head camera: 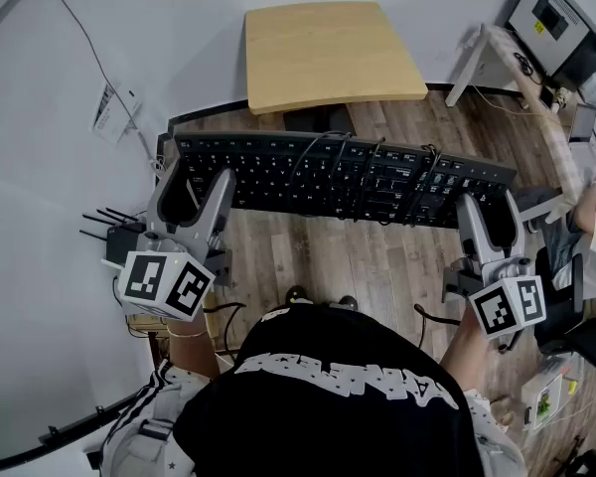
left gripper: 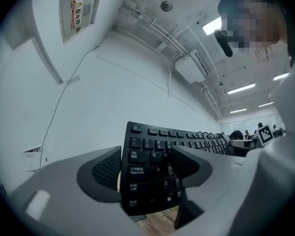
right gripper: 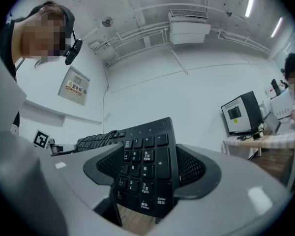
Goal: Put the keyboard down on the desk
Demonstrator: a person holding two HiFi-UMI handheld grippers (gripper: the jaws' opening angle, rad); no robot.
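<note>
Keyboard [head camera: 348, 177] hangs in the air, level between the two grippers, over the floor [head camera: 358, 261]. The desk [head camera: 328, 53] lies beyond the fingertips. Left gripper [head camera: 194, 195] is clamped on the Caps Lock end, and right gripper [head camera: 487, 219] is clamped on the number-pad end. To set it down well, carry both ends forward together and hold it flat. Mind the cables [head camera: 377, 152] draped across the keys between the two grips. Loosen neither pair of fingers until the whole underside sits on the top.

monitor [head camera: 556, 16] on white table [head camera: 485, 50] | router [head camera: 125, 240] far left | wood floor [head camera: 348, 266]
</note>
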